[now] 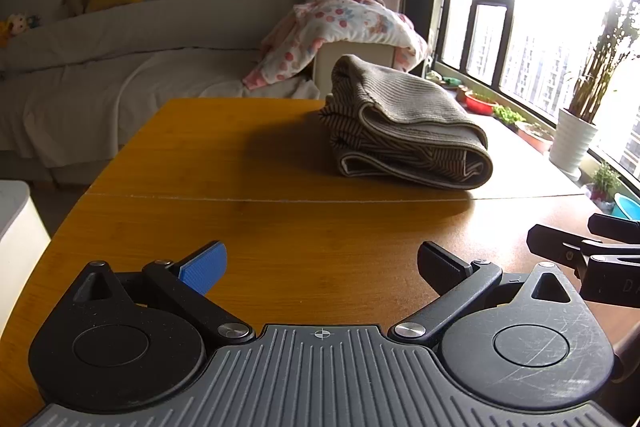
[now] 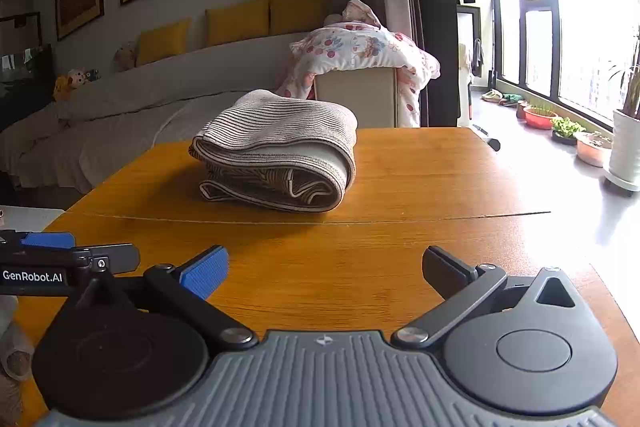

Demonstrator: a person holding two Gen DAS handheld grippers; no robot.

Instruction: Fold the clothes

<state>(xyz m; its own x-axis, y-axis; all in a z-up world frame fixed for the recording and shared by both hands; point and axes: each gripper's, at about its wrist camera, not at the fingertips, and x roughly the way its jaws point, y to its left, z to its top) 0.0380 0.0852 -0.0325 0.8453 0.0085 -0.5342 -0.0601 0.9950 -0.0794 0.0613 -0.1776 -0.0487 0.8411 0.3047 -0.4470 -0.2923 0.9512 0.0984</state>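
Both grippers — left and right — spread and empty; ahead on the table, a soft knit lies folded, best pinched at its edge.

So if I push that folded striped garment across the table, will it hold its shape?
Probably not fully. The folded striped garment looks like soft knit, so its loose stacked layers may shift or unroll. The wooden table looks smooth, so the bundle may also slide.

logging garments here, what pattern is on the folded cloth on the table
Thin dark stripes on beige, with a pale edge trim: folded cloth, clearest in the right wrist view.
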